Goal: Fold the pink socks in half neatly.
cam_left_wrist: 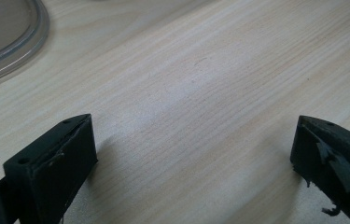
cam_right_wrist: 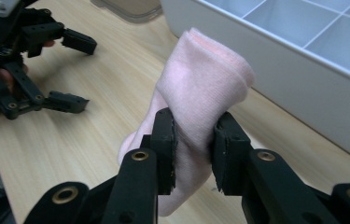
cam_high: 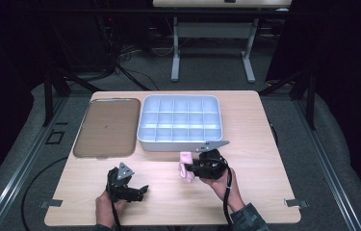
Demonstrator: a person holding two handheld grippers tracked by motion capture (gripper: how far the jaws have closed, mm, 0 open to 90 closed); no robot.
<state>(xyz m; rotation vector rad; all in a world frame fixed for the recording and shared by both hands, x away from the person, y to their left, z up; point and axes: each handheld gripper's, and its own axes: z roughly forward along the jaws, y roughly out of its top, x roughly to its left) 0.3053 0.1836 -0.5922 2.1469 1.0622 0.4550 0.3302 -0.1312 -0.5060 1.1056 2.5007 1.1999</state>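
Note:
A pink folded cloth (cam_right_wrist: 200,88) is pinched between the two black jaws of my right gripper (cam_right_wrist: 193,140), which is shut on it. In the high view the pink cloth (cam_high: 186,166) hangs just in front of the white compartment box (cam_high: 180,120), held off the table by the right gripper (cam_high: 191,168). My left gripper (cam_high: 142,190) rests low over the front left of the table, jaws wide apart with bare wood between them (cam_left_wrist: 193,158). The left gripper (cam_right_wrist: 65,74) also appears open at the far left of the right gripper view.
A brown lid or tray (cam_high: 106,126) lies flat to the left of the white box; its rim (cam_left_wrist: 18,56) shows in the left gripper view. The wooden table (cam_high: 260,159) has free surface at the right and along the front.

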